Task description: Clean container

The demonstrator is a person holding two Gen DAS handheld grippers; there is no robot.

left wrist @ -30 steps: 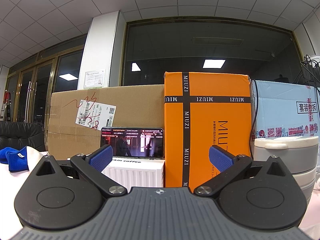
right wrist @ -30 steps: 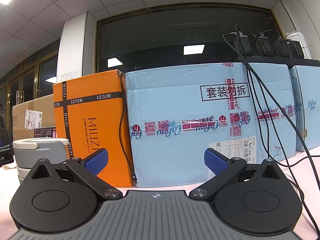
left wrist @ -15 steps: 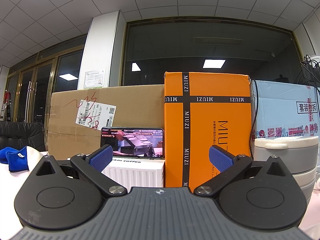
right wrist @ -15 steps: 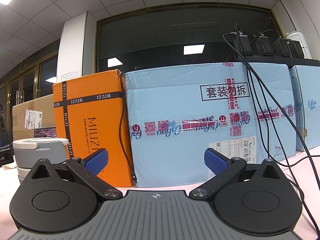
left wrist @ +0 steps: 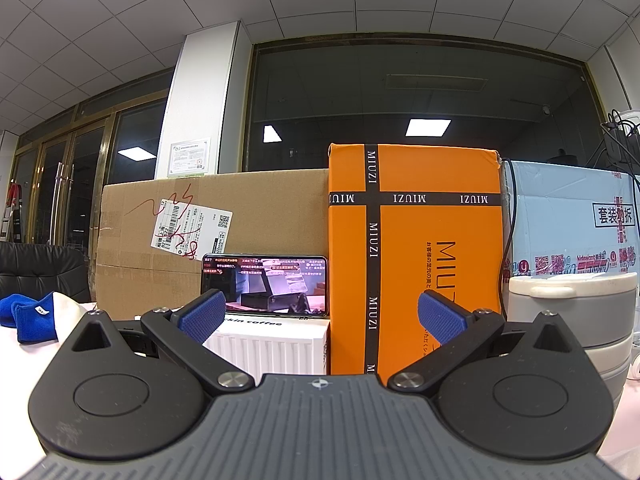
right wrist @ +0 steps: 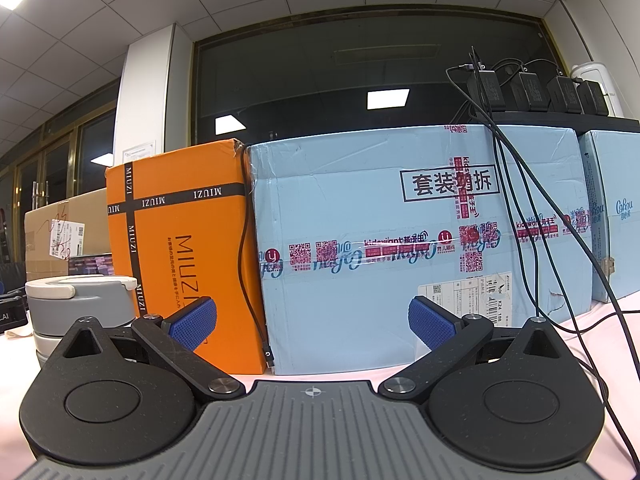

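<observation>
container [left wrist: 572, 312]: grey, stacked, white lid; right edge of left view, left edge of right view, beside orange box [left wrist: 416, 256]
left gripper [left wrist: 320, 316]: fingers spread wide, holding nothing
right gripper [right wrist: 312, 322]: fingers spread wide, holding nothing
blue cloth [left wrist: 24, 316]: left edge
phone [left wrist: 264, 286]: lit, atop white box [left wrist: 268, 344]

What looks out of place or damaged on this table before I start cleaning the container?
Little stands out. The pale blue carton is creased near its top and scuffed low on the right, and black cables trail down across its front. The grey stacked container stands upright, lid on, and both grippers are open.
</observation>
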